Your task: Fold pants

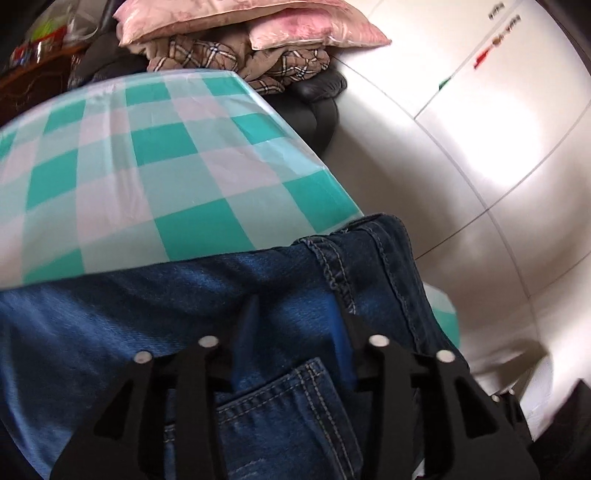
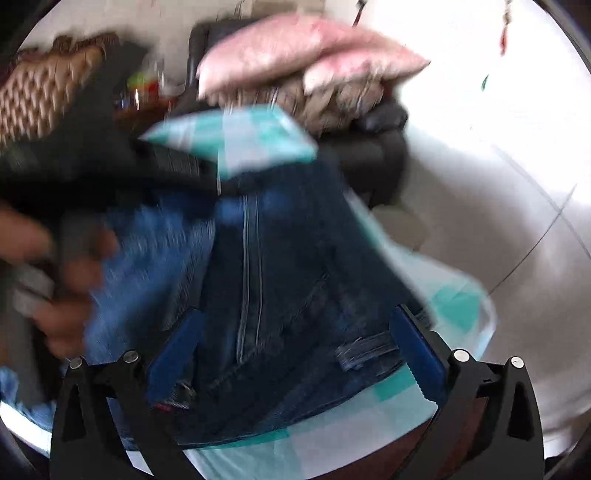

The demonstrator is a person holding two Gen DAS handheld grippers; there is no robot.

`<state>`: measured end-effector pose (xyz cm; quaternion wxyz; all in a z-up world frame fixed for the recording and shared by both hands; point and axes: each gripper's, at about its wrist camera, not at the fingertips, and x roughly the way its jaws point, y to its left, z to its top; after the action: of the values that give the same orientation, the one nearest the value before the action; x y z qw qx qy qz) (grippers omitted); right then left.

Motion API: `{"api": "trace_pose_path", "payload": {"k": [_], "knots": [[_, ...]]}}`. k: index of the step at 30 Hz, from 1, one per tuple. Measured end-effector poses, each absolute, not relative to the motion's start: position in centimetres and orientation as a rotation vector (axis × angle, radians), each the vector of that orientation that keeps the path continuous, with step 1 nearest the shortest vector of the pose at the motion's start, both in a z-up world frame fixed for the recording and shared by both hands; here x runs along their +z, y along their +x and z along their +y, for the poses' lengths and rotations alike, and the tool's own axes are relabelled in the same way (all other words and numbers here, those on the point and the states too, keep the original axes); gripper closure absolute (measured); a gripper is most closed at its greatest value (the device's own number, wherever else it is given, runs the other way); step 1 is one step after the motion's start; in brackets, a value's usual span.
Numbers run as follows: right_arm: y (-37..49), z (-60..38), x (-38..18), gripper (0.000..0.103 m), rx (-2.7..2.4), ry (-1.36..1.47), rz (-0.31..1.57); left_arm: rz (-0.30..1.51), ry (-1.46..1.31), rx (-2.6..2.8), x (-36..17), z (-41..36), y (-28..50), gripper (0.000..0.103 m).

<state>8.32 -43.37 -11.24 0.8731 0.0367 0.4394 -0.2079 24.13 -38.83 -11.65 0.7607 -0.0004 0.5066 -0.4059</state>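
Dark blue jeans (image 1: 184, 314) lie on a table with a teal and white checked cloth (image 1: 147, 155). In the left wrist view a back pocket (image 1: 288, 410) and a seam show at the table's right edge. My left gripper (image 1: 297, 325) hovers over the denim with its blue fingers (image 1: 249, 332) apart. In the blurred right wrist view the jeans (image 2: 277, 277) fill the centre. My right gripper (image 2: 295, 339) is open wide over the waist end, with a belt loop (image 2: 364, 354) near its right finger (image 2: 413, 347). The other hand and left gripper (image 2: 74, 173) are at the left.
A pink pillow (image 1: 236, 22) and plaid blanket (image 1: 221, 59) lie piled on a dark chair (image 1: 317, 107) beyond the table. White tiled floor (image 1: 480, 166) lies to the right. A tufted headboard (image 2: 40, 92) and clutter stand at the far left.
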Motion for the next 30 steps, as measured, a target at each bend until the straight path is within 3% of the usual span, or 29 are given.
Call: {"api": "trace_pose_path", "payload": {"k": [1, 2, 6, 14, 15, 17, 18, 20, 21, 24, 30], "knots": [[8.0, -43.3, -11.3, 0.005, -0.427, 0.070, 0.899, 1.093, 0.028, -0.883, -11.2, -39.0, 23.8, 0.034], [7.9, -43.4, -11.3, 0.005, -0.422, 0.078, 0.908, 1.062, 0.054, -0.888, -10.3, -39.0, 23.2, 0.002], [8.2, -43.6, -11.3, 0.005, -0.417, 0.089, 0.924, 0.818, 0.073, -0.872, -7.7, -38.0, 21.2, 0.002], [8.5, -43.9, -11.6, 0.005, -0.423, 0.098, 0.925, 0.846, 0.171, -0.801, -9.7, -38.6, 22.1, 0.002], [8.5, -43.9, -11.6, 0.005, -0.426, 0.099, 0.926, 0.910, 0.210, -0.782, -10.5, -39.1, 22.4, 0.006], [8.6, -43.9, -11.7, 0.005, -0.428, 0.101, 0.924, 0.962, 0.222, -0.753, -11.6, -38.9, 22.7, 0.023], [8.5, -43.9, -11.7, 0.005, -0.429, 0.099, 0.922, 0.967, 0.220, -0.741, -12.0, -38.9, 22.9, 0.026], [8.5, -43.7, -11.8, 0.005, -0.428, 0.093, 0.917, 0.950, 0.246, -0.723, -12.2, -38.9, 23.0, 0.030], [8.4, -43.7, -11.8, 0.005, -0.428, 0.094, 0.915, 0.930, 0.270, -0.697, -12.1, -38.9, 23.0, 0.040], [8.1, -43.6, -11.9, 0.005, -0.429, 0.085, 0.906, 0.873, 0.292, -0.659, -10.9, -37.6, 22.3, 0.051], [7.8, -43.3, -11.8, 0.005, -0.427, 0.082, 0.904, 0.915, 0.159, -0.792, -11.4, -28.8, 15.4, 0.049]]}}
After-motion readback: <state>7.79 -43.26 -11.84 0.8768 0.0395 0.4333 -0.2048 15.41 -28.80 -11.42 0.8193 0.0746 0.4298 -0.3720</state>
